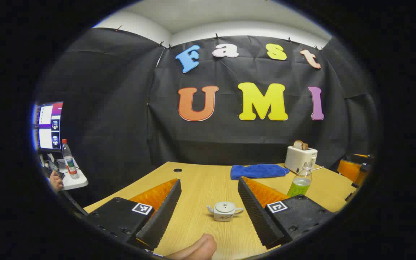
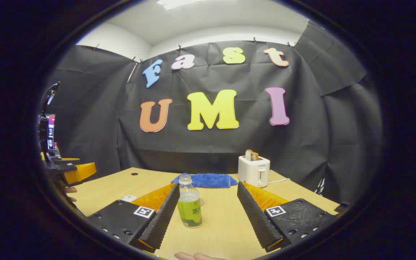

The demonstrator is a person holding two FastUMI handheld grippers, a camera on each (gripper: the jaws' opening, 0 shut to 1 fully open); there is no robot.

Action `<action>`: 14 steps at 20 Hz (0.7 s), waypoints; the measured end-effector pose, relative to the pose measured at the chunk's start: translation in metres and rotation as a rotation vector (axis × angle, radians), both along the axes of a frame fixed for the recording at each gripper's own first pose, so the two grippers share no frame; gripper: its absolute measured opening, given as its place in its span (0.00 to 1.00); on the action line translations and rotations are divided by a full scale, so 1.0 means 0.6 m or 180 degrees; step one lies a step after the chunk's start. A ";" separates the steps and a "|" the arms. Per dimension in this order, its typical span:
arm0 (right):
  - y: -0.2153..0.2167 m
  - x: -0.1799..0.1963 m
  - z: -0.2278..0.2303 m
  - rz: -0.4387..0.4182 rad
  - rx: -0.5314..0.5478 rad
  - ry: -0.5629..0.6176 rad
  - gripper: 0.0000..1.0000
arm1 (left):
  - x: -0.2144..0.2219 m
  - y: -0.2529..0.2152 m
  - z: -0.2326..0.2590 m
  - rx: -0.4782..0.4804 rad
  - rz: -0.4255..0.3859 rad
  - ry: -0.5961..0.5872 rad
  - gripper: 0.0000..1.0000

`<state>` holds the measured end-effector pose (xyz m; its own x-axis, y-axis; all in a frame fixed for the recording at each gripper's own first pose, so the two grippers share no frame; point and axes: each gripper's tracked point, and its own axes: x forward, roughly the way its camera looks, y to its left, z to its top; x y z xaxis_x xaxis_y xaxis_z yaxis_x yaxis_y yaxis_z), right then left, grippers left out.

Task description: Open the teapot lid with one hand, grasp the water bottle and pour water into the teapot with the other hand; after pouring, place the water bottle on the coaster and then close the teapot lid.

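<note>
A small white teapot (image 1: 225, 210) stands with its lid on, on the wooden table (image 1: 200, 180). It sits between and just ahead of the fingers of my left gripper (image 1: 208, 180), which is open and apart from it. A clear water bottle (image 2: 190, 206) with green liquid stands upright close to the left finger of my right gripper (image 2: 208, 184), also open and holding nothing. The same bottle (image 1: 300, 182) rises behind the left gripper's right finger. In the right gripper view the teapot (image 2: 129, 198) peeks out as a white spot behind the left finger.
A blue cloth (image 1: 258, 170) and a white toaster (image 1: 300, 159) with bread lie at the back of the table. The other gripper (image 1: 356, 169) is at the table's right edge. A side table (image 1: 72, 180) with a red-capped bottle (image 1: 68, 159) and a monitor (image 1: 47, 124) stands left.
</note>
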<state>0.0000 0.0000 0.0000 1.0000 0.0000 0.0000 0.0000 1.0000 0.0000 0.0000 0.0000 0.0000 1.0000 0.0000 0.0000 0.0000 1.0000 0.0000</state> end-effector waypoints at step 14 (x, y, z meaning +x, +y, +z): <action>-0.042 0.009 -0.033 -0.0135 -0.0040 0.0046 0.96 | 0.021 -0.046 -0.036 -0.0022 -0.0245 0.0036 0.98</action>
